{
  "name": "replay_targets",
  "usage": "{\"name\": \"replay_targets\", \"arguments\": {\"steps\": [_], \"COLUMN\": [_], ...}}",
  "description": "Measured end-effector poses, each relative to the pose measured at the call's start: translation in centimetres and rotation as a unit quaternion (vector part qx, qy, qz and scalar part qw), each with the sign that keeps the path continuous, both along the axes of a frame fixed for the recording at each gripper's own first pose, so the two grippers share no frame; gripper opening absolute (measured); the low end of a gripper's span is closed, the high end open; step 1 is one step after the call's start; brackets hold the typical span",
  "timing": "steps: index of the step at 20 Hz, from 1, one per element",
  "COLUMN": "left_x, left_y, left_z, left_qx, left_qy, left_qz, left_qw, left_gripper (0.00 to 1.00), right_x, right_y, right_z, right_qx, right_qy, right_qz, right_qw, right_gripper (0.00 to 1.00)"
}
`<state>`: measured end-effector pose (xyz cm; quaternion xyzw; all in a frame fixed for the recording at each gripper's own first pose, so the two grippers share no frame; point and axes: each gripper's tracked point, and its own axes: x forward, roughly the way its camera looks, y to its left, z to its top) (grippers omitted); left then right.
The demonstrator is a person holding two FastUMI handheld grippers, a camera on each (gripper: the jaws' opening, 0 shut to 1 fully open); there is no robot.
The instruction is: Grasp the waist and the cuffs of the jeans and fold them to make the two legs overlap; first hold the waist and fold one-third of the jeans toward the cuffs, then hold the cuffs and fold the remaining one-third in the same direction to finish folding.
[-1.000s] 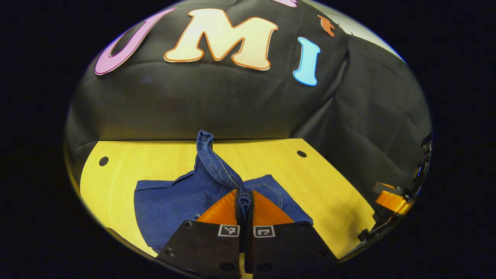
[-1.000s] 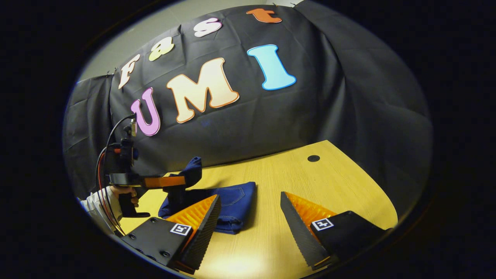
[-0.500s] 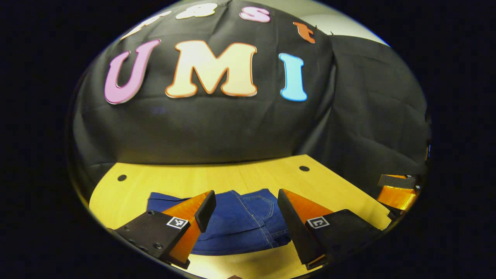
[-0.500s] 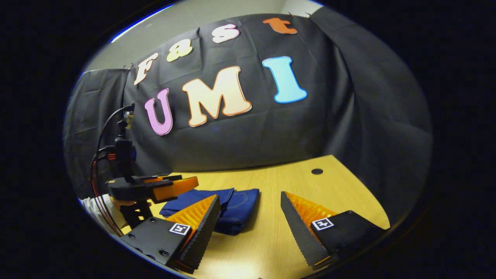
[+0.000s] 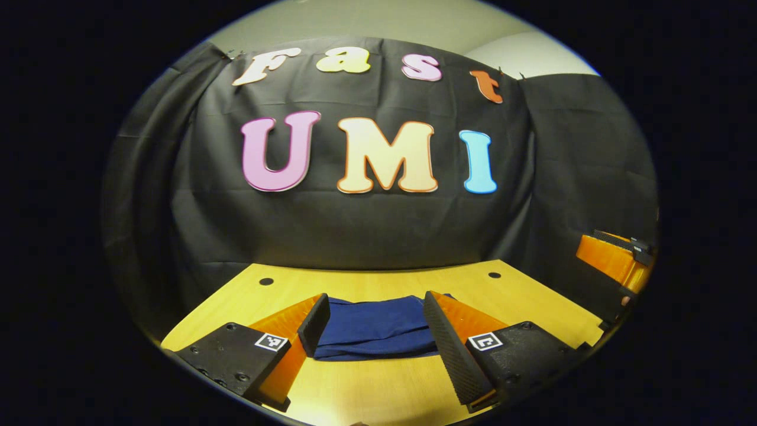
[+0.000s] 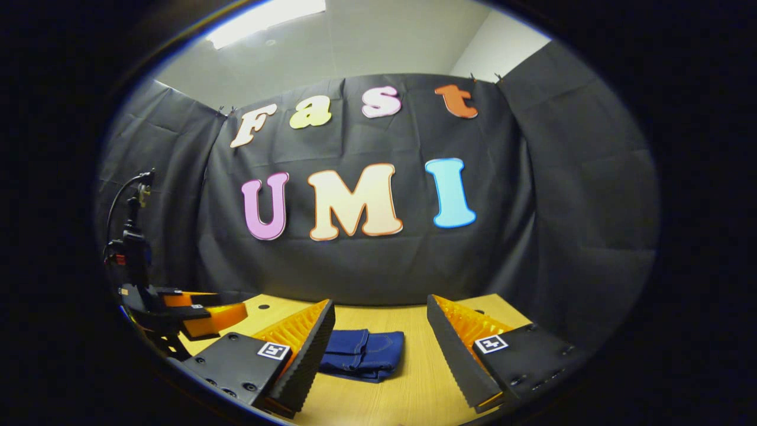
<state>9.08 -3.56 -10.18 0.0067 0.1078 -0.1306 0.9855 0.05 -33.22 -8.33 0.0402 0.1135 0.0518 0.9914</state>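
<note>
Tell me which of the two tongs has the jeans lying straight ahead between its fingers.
The left tongs: the folded jeans span the gap between its open fingers. Ahead of the right tongs, the jeans sit off toward one finger.

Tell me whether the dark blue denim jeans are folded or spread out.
Folded. The dark blue denim jeans lie as a compact stacked bundle on the yellow wooden table, layered edges showing; neither gripper touches them.

Left gripper (image 5: 372, 319) released jeans (image 5: 375, 331) (now folded) — backed away.
</note>
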Motion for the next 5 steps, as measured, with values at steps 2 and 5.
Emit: {"name": "replay_targets", "arguments": {"steps": [2,5], "left_x": [-1.1,-1.6], "left_y": [1.3,2.3], "left_z": [1.1,2.3], "left_qx": [-0.007,-0.015], "left_qy": [-0.008,-0.020], "left_qz": [0.008,0.012], "left_qw": [1.000,1.000], "left_gripper": [0.94,0.95], "right_x": [-0.8,-1.4], "right_y": [0.8,2.0], "right_z": [1.1,2.4], "right_qx": [-0.002,0.000], "right_qy": [-0.006,-0.017], "right_qz": [0.000,0.005], "right_qw": [1.000,1.000], "right_gripper": [0.97,1.00]}}
